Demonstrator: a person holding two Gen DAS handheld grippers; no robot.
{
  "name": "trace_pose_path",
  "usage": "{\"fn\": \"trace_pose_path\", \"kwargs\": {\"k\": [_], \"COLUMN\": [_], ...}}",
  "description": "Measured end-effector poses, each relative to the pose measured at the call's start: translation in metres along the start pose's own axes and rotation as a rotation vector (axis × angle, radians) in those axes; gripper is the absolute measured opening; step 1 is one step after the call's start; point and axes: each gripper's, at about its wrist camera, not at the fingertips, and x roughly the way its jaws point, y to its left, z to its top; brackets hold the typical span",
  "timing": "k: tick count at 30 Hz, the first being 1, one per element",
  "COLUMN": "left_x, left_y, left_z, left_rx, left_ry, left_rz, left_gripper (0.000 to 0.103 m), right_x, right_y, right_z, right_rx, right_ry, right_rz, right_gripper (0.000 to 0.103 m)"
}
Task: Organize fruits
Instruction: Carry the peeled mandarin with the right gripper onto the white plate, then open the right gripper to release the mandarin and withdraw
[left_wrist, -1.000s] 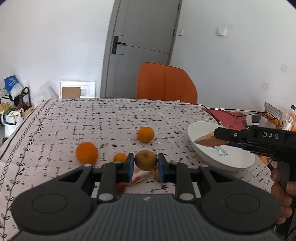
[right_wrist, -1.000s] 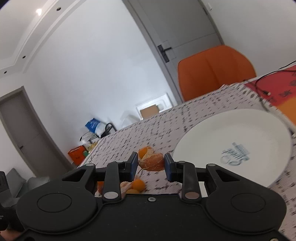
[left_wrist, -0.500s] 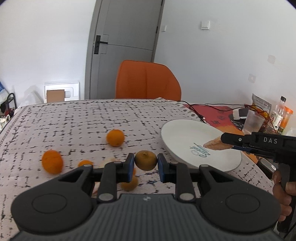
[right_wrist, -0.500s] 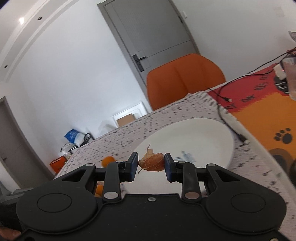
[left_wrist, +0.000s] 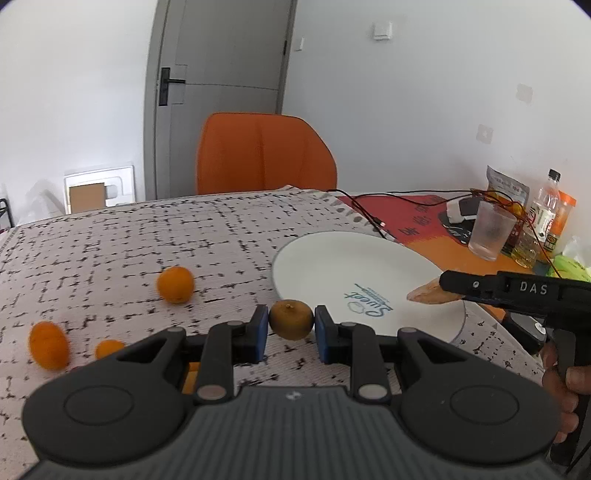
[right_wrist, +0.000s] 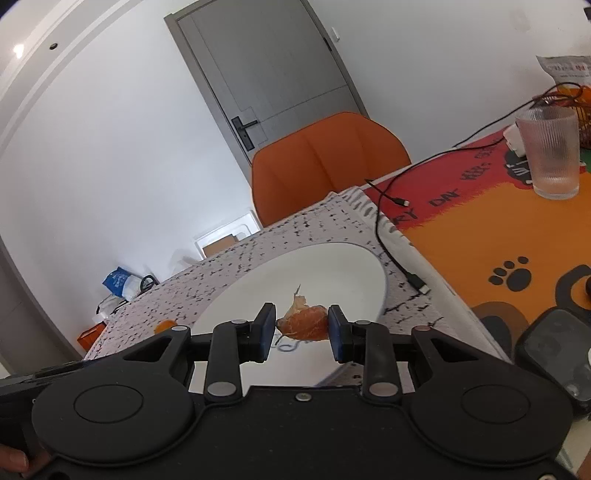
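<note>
My left gripper (left_wrist: 290, 331) is shut on a small brownish-green citrus fruit (left_wrist: 291, 319), held just short of the near rim of a white plate (left_wrist: 332, 266). My right gripper (right_wrist: 302, 332) is shut on a peeled orange segment (right_wrist: 306, 326) and hangs over the same white plate (right_wrist: 332, 273). In the left wrist view that segment (left_wrist: 424, 294) shows at the tip of the right gripper (left_wrist: 448, 286), above the plate's right side. Three oranges lie on the patterned cloth at the left: one (left_wrist: 175, 284), another (left_wrist: 48, 345) and a smaller one (left_wrist: 108, 348).
An orange chair (left_wrist: 264, 153) stands behind the table. On the red-and-orange mat (right_wrist: 491, 236) at the right are a ribbed glass (right_wrist: 550, 151), bottles (left_wrist: 543, 218), a snack bag and black cables (right_wrist: 397, 254). A dark device (right_wrist: 554, 354) lies near the right gripper.
Both grippers have moved to the right toward the plate with their fruit. The loose oranges have slid leftward in the left wrist view; the segment now hangs over the plate's middle.
</note>
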Motion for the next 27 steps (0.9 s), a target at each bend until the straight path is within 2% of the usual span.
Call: {"fn": "trace_pose_path", "kwargs": {"k": [4, 8, 10, 15, 19, 22, 27], "left_x": [0.01, 0.019, 0.023, 0.027, 0.026, 0.021, 0.009], "left_y": [-0.008, -0.016, -0.02, -0.023, -0.019, -0.011, 0.005], "left_z": [0.004, 0.005, 0.006, 0.008, 0.008, 0.008, 0.008], "left_rx": [0.012, 0.023, 0.027, 0.006, 0.002, -0.021, -0.052], "left_ry": [0.011, 0.021, 0.027, 0.036, 0.05, 0.047, 0.02], "left_rz": [-0.011, -0.027, -0.035, -0.054, -0.018, 0.004, 0.068], "left_gripper": [0.025, 0.025, 0.025, 0.029, 0.032, 0.039, 0.062], "right_x": [0.0, -0.005, -0.007, -0.009, -0.008, -0.006, -0.001], "right_y": [-0.003, -0.006, -0.006, -0.007, -0.005, -0.002, 0.004], "right_z": [-0.002, -0.003, -0.003, -0.004, -0.005, -0.006, -0.006], "right_rx": [0.008, 0.013, 0.006, 0.008, 0.002, -0.001, -0.004], "right_ry": [0.01, -0.002, -0.008, -0.016, -0.018, -0.017, -0.012], "right_rz": [-0.019, 0.011, 0.013, 0.012, 0.014, 0.018, 0.018], "right_gripper": [0.038, 0.047, 0.055, 0.064, 0.07, 0.073, 0.084]}}
